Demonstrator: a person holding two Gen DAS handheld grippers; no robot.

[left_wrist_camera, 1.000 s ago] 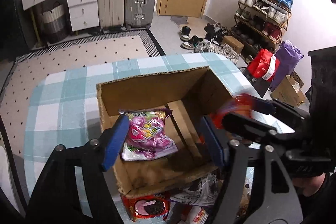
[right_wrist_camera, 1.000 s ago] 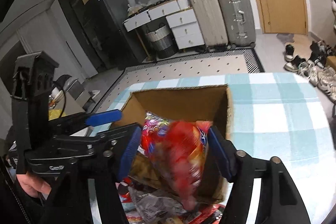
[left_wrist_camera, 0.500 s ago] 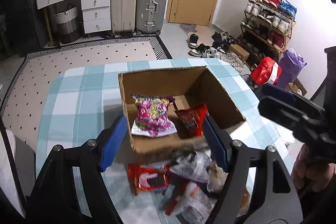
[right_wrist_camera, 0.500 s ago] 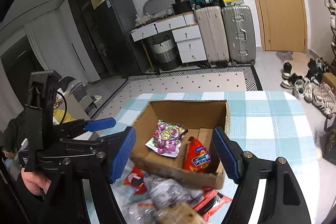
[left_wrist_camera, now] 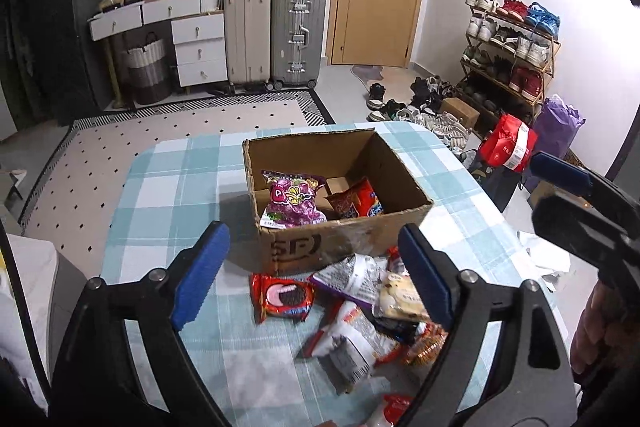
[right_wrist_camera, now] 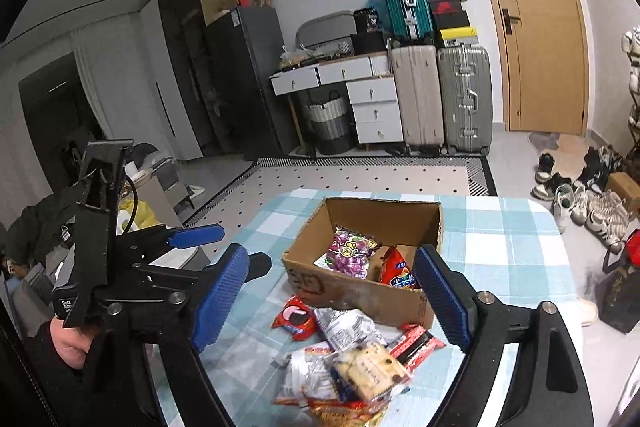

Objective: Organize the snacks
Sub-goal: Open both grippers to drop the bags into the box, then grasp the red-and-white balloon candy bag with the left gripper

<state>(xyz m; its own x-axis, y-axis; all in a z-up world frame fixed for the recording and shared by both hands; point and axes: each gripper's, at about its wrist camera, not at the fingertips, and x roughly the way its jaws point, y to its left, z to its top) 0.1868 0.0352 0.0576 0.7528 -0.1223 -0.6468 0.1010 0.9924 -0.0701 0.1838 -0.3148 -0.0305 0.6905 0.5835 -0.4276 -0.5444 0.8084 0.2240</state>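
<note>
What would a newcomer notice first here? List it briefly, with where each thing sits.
The open cardboard box at the middle of the checked table draws the eye, with a purple candy bag and a red snack bag lying inside. Just in front of it sprawls a loose pile of snack packets, framed by the blue pads of both open grippers.

- Table point(left_wrist_camera: 168, 195) under checked teal-and-white cloth.
- Open box point(left_wrist_camera: 344, 247) near the middle.
- Loose snack packets point(left_wrist_camera: 360, 311) heaped against the box's near side.
</note>
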